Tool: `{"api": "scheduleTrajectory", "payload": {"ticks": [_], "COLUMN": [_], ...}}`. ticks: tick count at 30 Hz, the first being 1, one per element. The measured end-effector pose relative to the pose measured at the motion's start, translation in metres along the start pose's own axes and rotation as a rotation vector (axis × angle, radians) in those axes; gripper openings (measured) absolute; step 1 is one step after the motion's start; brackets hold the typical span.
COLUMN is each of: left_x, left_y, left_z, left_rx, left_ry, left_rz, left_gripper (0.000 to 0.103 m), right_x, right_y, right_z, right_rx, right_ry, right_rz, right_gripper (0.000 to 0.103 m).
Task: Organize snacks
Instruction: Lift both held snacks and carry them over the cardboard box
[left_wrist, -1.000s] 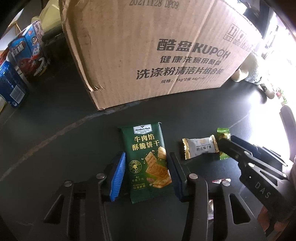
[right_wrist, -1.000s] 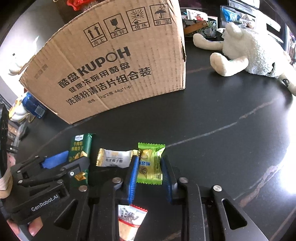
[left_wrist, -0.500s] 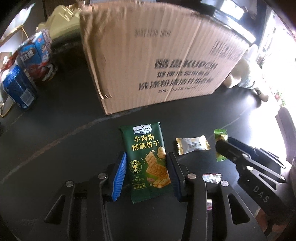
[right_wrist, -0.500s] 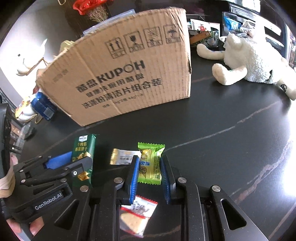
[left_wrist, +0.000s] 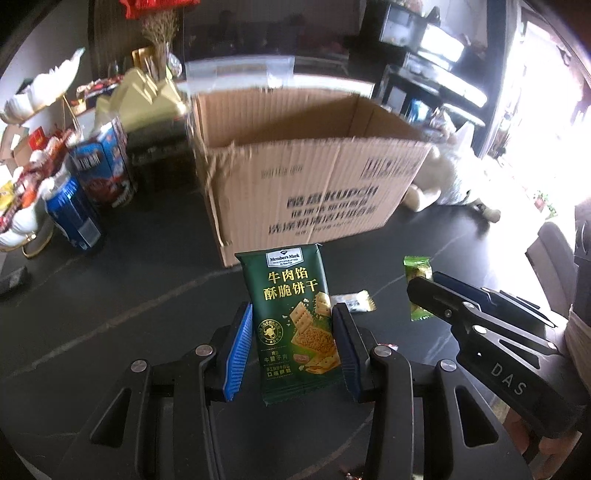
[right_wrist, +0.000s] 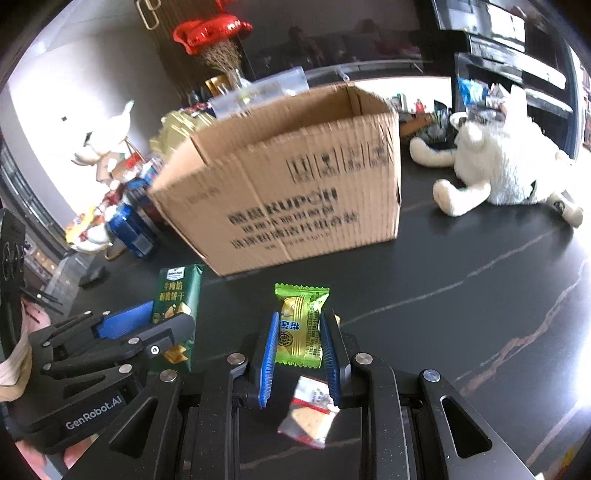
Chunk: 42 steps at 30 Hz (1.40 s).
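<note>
My left gripper (left_wrist: 293, 341) is shut on a dark green cracker packet (left_wrist: 295, 325) and holds it above the black table, in front of the open cardboard box (left_wrist: 314, 184). My right gripper (right_wrist: 298, 345) is shut on a light green and gold snack packet (right_wrist: 300, 325), also lifted. The right gripper (left_wrist: 417, 295) shows at the right of the left wrist view with its green packet (left_wrist: 417, 273). The left gripper (right_wrist: 162, 325) and cracker packet (right_wrist: 177, 295) show at the left of the right wrist view. The box (right_wrist: 295, 199) stands behind both.
A white and gold candy (left_wrist: 352, 301) lies on the table between the grippers. A clear cracker packet (right_wrist: 308, 413) lies under the right gripper. Blue cans and cartons (left_wrist: 74, 214) stand left of the box. A white plush toy (right_wrist: 498, 170) lies at the right.
Both grippers have risen with their packets held. The view now looks down on the box's open top, and the table snacks sit lower and farther away.
</note>
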<state>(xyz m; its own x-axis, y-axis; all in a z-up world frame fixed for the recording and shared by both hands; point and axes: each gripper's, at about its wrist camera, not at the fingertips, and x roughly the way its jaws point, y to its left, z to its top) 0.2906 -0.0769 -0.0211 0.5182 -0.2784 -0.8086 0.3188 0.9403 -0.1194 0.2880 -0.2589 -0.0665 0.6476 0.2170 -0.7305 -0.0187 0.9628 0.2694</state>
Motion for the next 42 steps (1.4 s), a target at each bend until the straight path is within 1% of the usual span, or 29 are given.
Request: {"api": "scheduleTrajectory", "payload": {"ticks": [10,16,22,35,42], "left_x": [-0.048,-0.067,-0.079,-0.076,-0.059], "left_y": [-0.007,-0.010,-0.010,-0.002,0.006], "left_z": [0.018,0.030,0.046,0.089,0.111], "left_rx": [0.027,0.044,0.049,0.056,0.053], "left_ry": [-0.107,-0.153,-0.184,-0.207,-0.204], "left_rz": [-0.006,-0.001,0.000,0.030,0.043], "left_gripper": [0.043,0.043,0.043,0.043,0.043], "right_x": [-0.039,-0.057,-0.065,-0.056,-0.041], "right_y": [0.019,0.025,0.030,0.032,0.030], "right_z": [0.021,0.038,0.054,0.096,0.119], "right_rx": [-0.020,-0.032,-0.050,-0.059,-0.083], "right_ry": [-0.103,-0.157,-0.188,-0.206,-0.208], "right_rz": [0.038,0.043,0.044,0.035,0.014], "right_gripper": [0.024,0.024,0.024,0.024,0.024]}}
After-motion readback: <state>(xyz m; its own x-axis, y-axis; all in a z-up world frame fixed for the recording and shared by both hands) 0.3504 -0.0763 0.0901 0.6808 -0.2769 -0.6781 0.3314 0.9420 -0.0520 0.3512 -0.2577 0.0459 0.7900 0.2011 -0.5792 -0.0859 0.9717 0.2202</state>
